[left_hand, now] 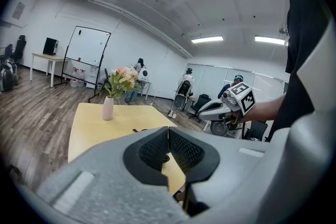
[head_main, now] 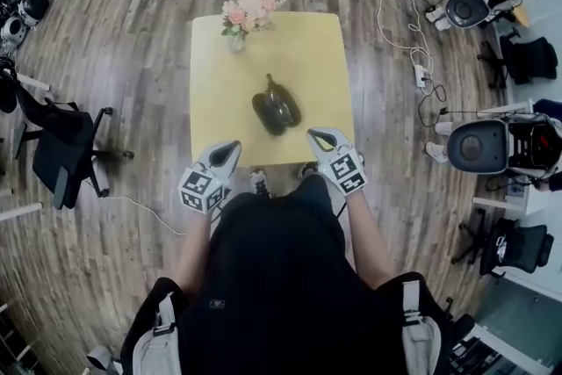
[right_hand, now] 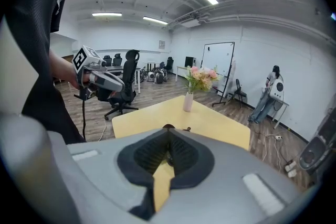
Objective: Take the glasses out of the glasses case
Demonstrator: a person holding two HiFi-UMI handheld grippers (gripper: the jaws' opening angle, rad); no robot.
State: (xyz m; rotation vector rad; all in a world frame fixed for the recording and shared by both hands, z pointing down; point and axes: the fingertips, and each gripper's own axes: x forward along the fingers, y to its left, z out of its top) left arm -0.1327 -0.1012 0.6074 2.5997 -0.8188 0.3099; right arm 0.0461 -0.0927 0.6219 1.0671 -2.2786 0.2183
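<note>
The glasses case lies near the middle of the yellow table, a dark oval with a thin dark piece reaching out from its far end. Whether its lid is up cannot be told from above.

The left gripper hangs at the table's near edge. From this gripper the case is ahead and off to the right, well apart from its tips. In the left gripper view the two dark ribbed pads meet at their tips with nothing caught between them, so this gripper is closed and empty. Most of the case is hidden behind its jaws there.

The right gripper hangs over the near edge on the other side. From this gripper the case is ahead and to the left, also clear of its tips. In the right gripper view its pads come together at the front, with only bare tabletop showing through the slit lower down: closed, holding nothing. A dark bit of the case peeks just above the joined tips.

The case sits between the two grippers' lines of pointing, touched by neither. Beyond it, at the far edge, stands a vase of flowers.
</note>
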